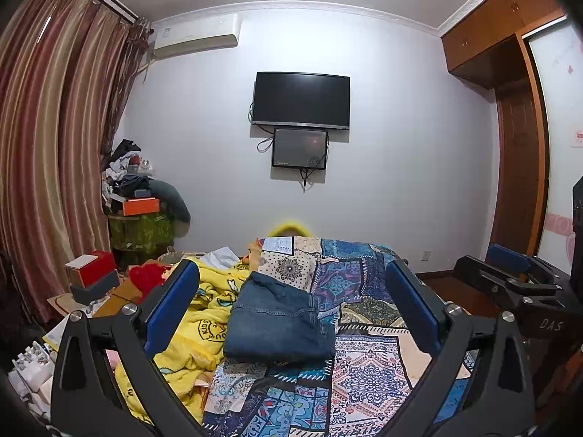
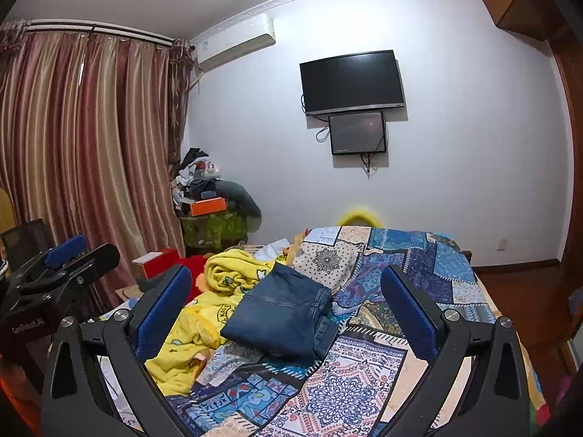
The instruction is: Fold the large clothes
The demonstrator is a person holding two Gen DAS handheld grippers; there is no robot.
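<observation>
Patchwork cotton in blues, creams and pinks covers the bed (image 1: 368, 371) that we see stretching ahead of both grippers, and a yellow cartoon-print blanket (image 1: 204, 313) lies crumpled just left of them. Ahead of the left gripper (image 1: 291, 306), between its blue pads, the folded denim jeans (image 1: 280, 324) rest flat on the quilt; we see the jaws spread wide and holding nothing. The right gripper (image 2: 288, 306) is likewise wide apart and empty, with the same jeans (image 2: 280, 313) lying ahead between its fingers, touching neither.

On the far wall hang a dark television (image 1: 300, 100) and a smaller screen (image 1: 300, 148) just below it, with an air conditioner (image 1: 196, 36) up to the left. Striped red-and-gold curtains (image 1: 54, 145) fill the left side, and a wooden wardrobe (image 1: 510, 54) stands to the right.

Beyond the foot of the bed a yellow rounded shape (image 1: 288, 227) is blurred and mostly hidden, so we cannot name it. In the corner a heap of clothes and an orange box (image 1: 140, 205) sit on something draped in green cloth; what lies underneath we cannot tell. Nearer, left of the bed, a red box (image 1: 93, 266) rests on a grey one, both closed, so their contents are unseen.
</observation>
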